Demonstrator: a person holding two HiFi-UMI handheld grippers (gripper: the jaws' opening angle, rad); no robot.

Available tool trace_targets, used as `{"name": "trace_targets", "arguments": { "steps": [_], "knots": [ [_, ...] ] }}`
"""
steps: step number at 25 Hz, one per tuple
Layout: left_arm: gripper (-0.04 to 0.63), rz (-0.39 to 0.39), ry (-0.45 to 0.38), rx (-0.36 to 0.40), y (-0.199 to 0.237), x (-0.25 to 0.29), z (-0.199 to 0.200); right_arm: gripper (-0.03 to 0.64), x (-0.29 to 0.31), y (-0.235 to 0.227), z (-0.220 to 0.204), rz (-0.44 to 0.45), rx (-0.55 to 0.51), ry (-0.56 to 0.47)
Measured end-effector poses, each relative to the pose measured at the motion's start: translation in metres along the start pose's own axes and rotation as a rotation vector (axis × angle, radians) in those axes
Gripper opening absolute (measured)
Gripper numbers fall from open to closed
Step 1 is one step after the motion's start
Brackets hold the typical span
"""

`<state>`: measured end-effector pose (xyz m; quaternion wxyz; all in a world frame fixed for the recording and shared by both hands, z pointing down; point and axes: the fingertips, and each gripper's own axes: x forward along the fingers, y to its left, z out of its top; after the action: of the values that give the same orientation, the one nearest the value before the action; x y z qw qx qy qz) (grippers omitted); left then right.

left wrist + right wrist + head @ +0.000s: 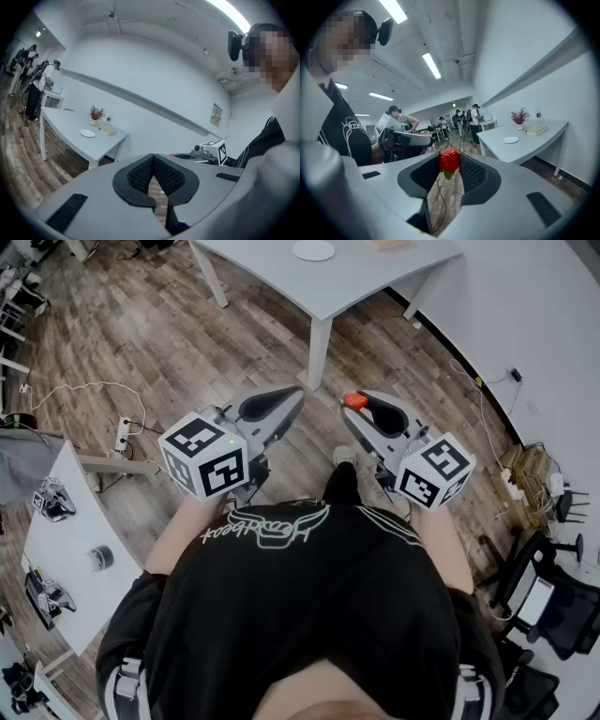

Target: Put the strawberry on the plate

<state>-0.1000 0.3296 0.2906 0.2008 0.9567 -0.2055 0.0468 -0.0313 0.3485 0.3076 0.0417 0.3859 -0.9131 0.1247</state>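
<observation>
Open floor (169,343) runs to the table leg (318,352) near the plate (313,250).

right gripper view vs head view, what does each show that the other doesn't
Only the right gripper view: people working far behind, ceiling lights, and a close look at the strawberry pinched between the jaws. Only the head view: a power strip on the floor, a white side desk at the person's left, a black chair at the right. Both: the strawberry, the white plate and the grey table under it.
</observation>
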Motion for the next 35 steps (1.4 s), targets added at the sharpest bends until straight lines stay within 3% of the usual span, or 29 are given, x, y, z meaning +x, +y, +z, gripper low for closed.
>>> {"name": "trace_targets", "arguments": {
  "steps": [19, 28, 35],
  "knots": [
    [0.006, 0.000, -0.029, 0.015, 0.015, 0.002, 0.008, 0.121, 0.011, -0.015, 0.011, -0.026, -0.025, -0.019],
    [0.006, 0.024, -0.027, 0.001, 0.063, 0.032, 0.024, 0.121, 0.050, -0.068, 0.025, -0.007, -0.007, -0.038],
    [0.006, 0.068, -0.018, -0.054, 0.124, 0.090, 0.048, 0.121, 0.089, -0.150, 0.038, 0.026, 0.024, 0.007]
  ]
}}
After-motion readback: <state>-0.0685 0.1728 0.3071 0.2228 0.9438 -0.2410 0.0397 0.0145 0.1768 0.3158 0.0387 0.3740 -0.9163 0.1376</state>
